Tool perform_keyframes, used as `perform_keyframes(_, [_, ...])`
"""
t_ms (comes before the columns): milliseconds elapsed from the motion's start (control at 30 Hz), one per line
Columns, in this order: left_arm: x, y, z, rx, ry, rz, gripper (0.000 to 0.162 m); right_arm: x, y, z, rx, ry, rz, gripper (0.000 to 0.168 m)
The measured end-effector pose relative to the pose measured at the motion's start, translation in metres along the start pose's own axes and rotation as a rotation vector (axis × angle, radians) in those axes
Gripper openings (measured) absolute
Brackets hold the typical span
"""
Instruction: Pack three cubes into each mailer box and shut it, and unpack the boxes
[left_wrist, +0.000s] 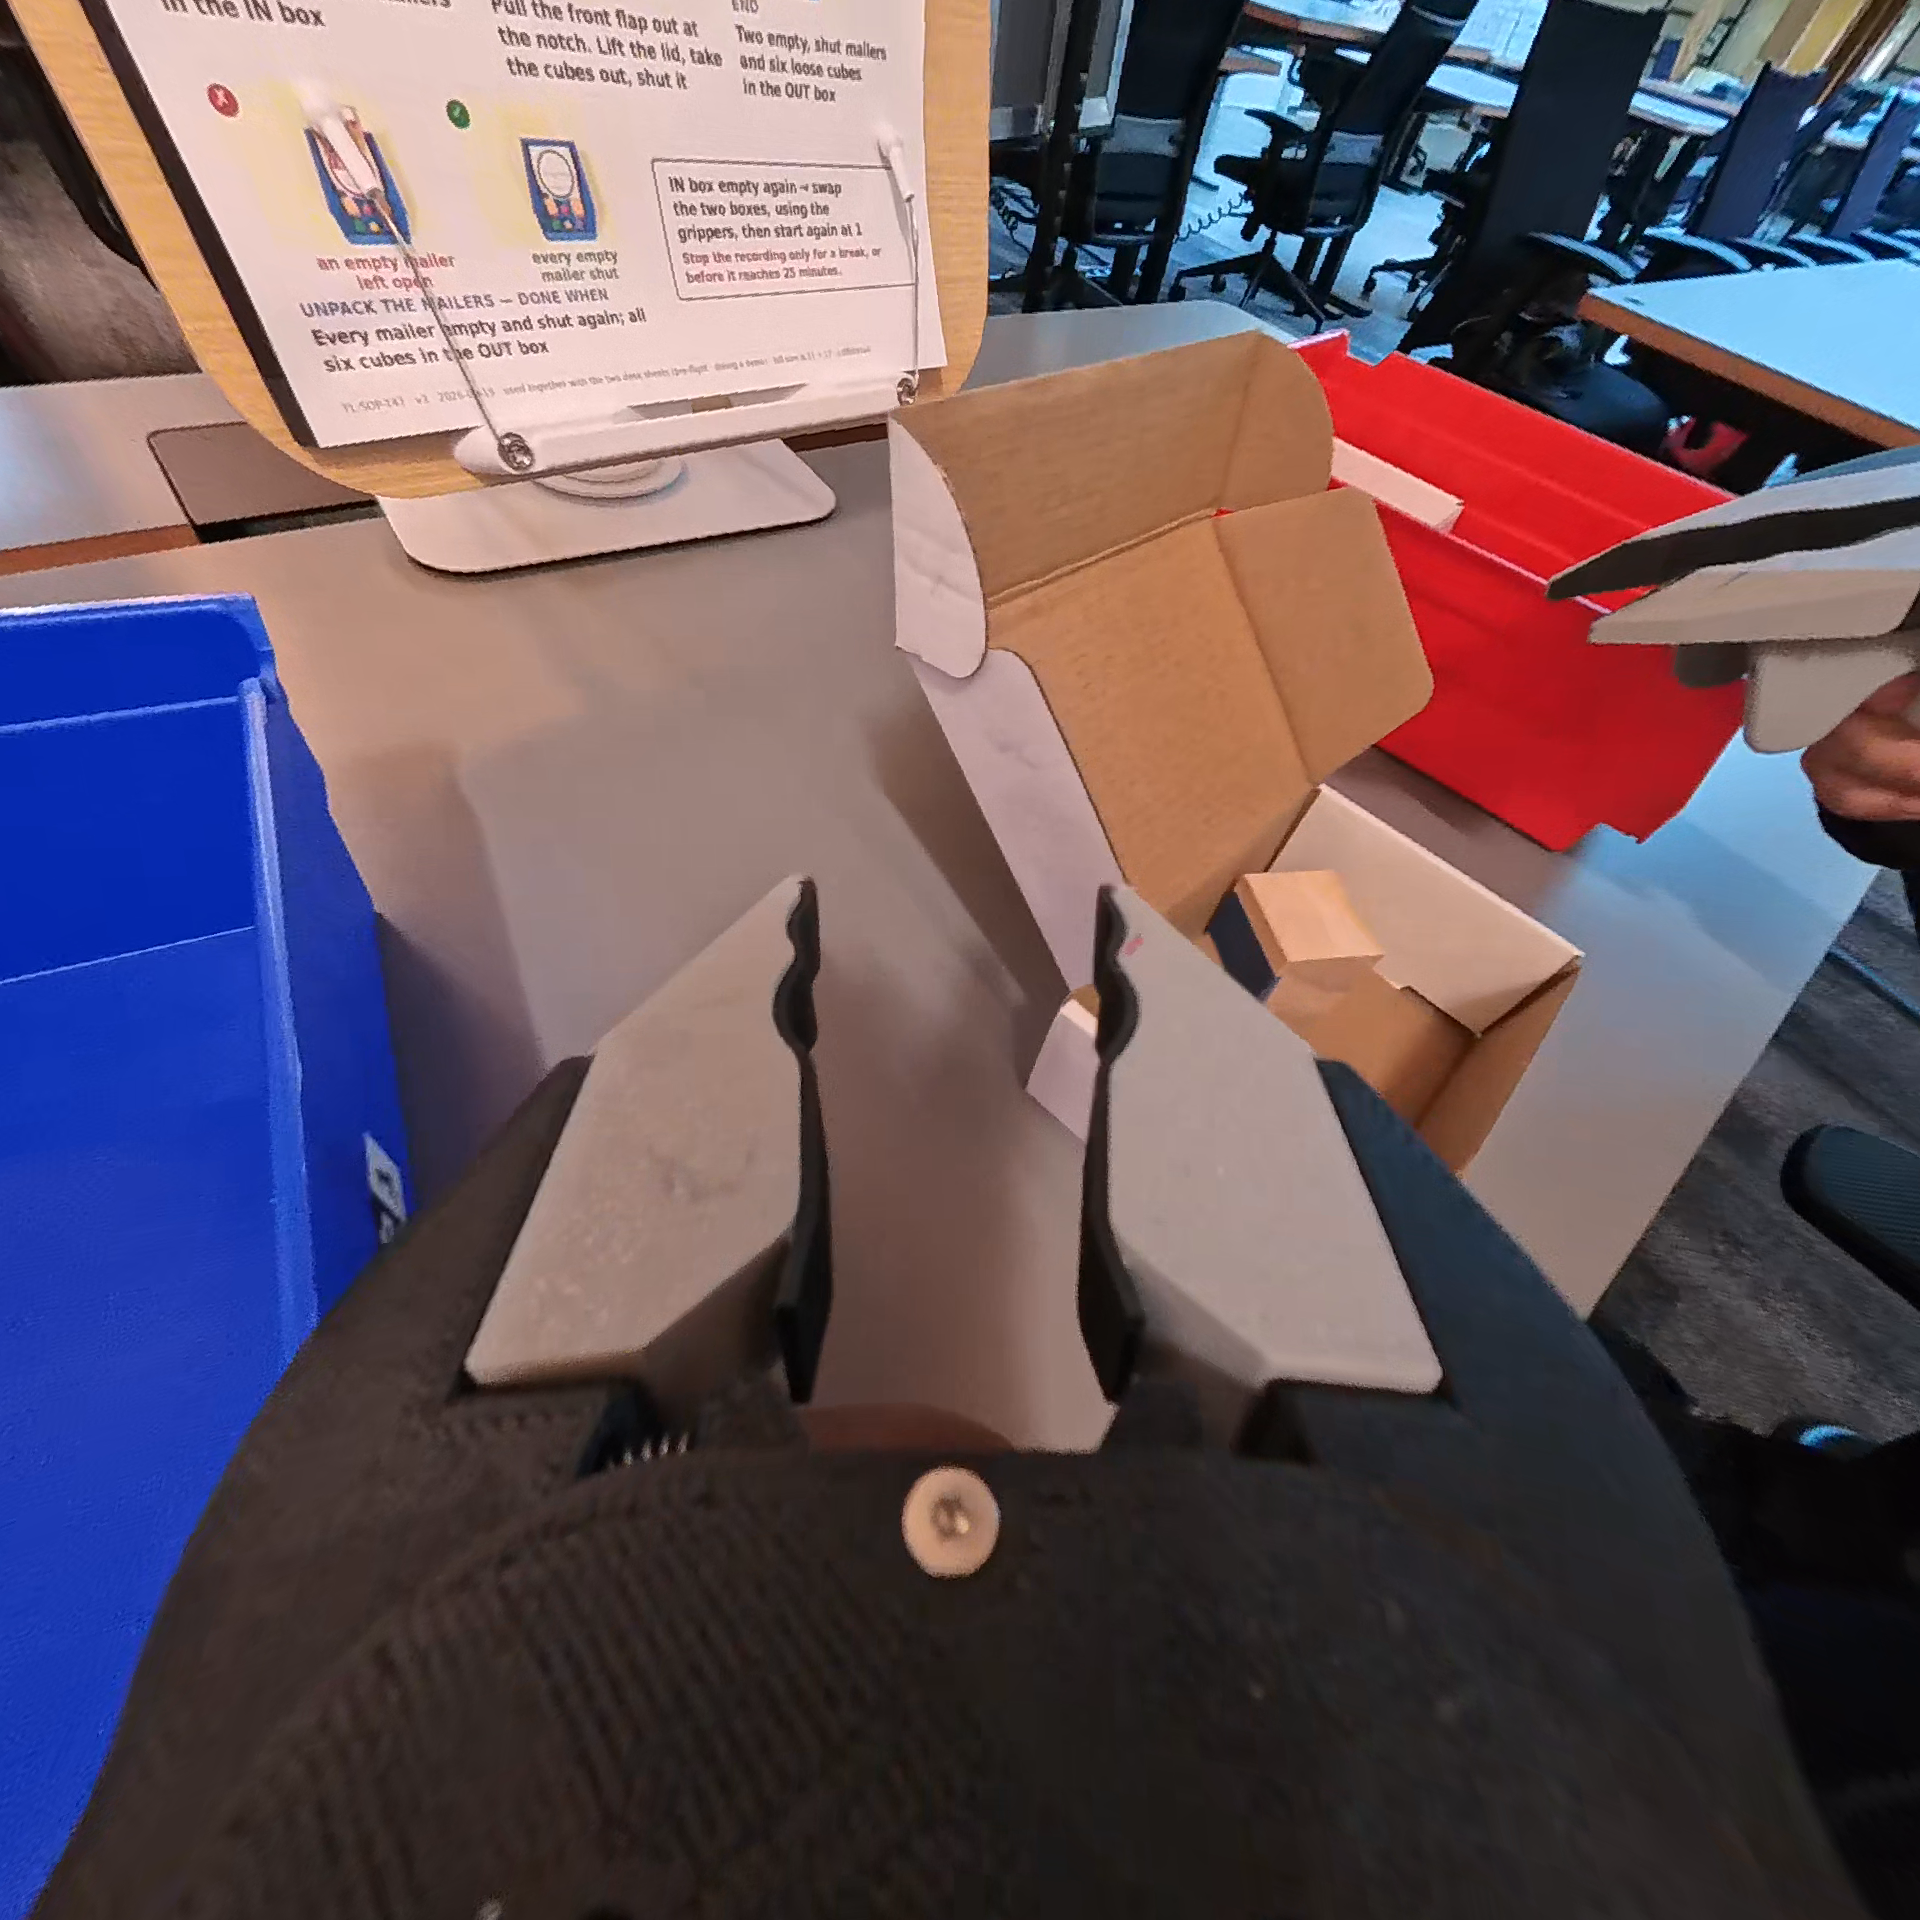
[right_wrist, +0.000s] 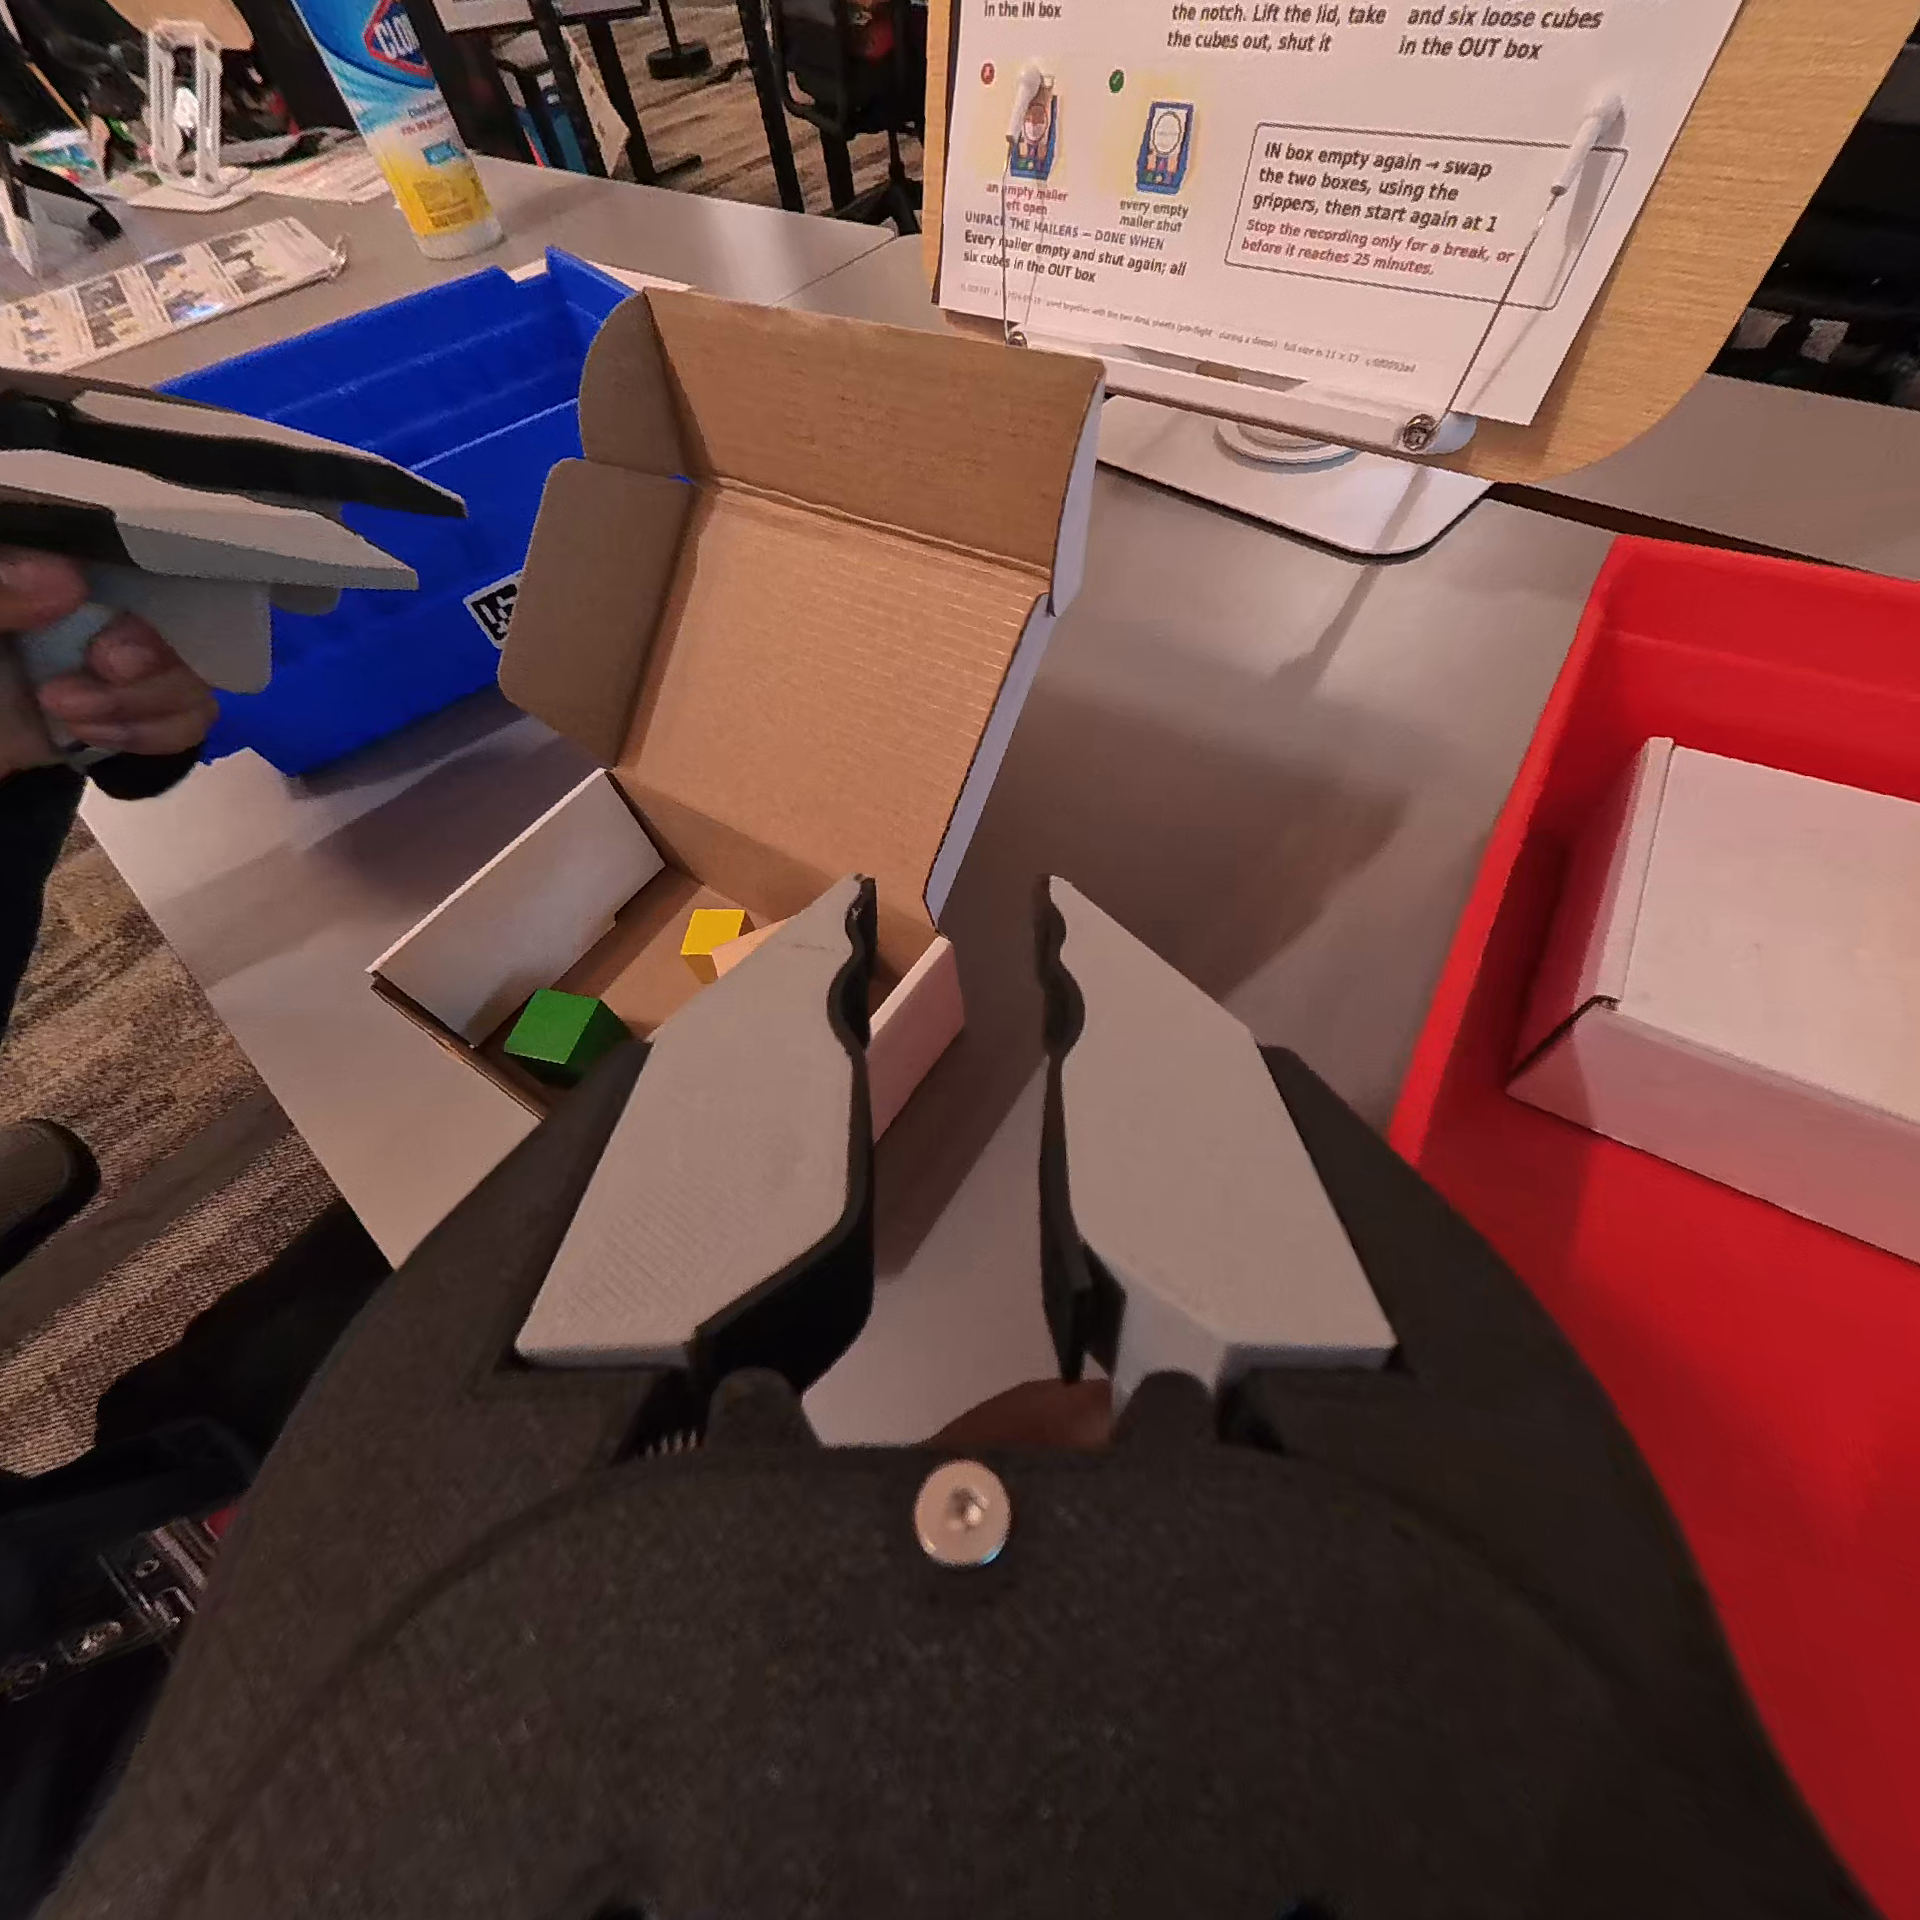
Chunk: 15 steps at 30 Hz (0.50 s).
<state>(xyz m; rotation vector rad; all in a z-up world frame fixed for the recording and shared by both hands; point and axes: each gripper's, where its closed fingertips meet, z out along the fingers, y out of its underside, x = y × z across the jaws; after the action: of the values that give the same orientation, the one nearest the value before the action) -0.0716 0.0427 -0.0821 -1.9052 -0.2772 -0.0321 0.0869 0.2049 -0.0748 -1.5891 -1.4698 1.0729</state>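
A grey table (right_wrist: 1247, 665) stands in an office with dark chairs behind it, and an instruction sheet on a wooden stand (right_wrist: 1299, 187) sits at its far edge. In the middle of the table an open mailer box (right_wrist: 831, 665) has its lid standing upright. Inside it a green cube (right_wrist: 561, 1029) lies near the front corner and a yellow cube (right_wrist: 712, 930) farther back; in the left wrist view a pale wooden cube (left_wrist: 1311, 914) also shows in the box. A blue bin (right_wrist: 416, 416) sits to the box's left and a red bin (right_wrist: 1683, 1195) to its right, with a shut white mailer box (right_wrist: 1766, 935) lying in the red one. The left gripper (left_wrist: 956, 935) hovers over bare table between the blue bin and the open box, its jaws apart and empty. The right gripper (right_wrist: 956, 914) hangs just beside the open box's right wall, jaws likewise apart and holding nothing.
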Motion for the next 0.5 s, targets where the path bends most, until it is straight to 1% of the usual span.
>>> perform_keyframes(233, [-0.005,-0.007,-0.015,0.03,-0.021,0.009,0.051,0.001,-0.012,-0.006,0.059,0.029,-0.011,0.028])
perform_keyframes(400, [-0.011,-0.015,-0.023,0.067,-0.041,0.003,0.05,0.003,-0.01,-0.007,0.049,0.038,-0.018,0.03])
perform_keyframes(500, [-0.01,-0.016,-0.022,0.074,-0.03,-0.005,0.049,0.003,-0.01,-0.008,0.049,0.034,-0.019,0.03])
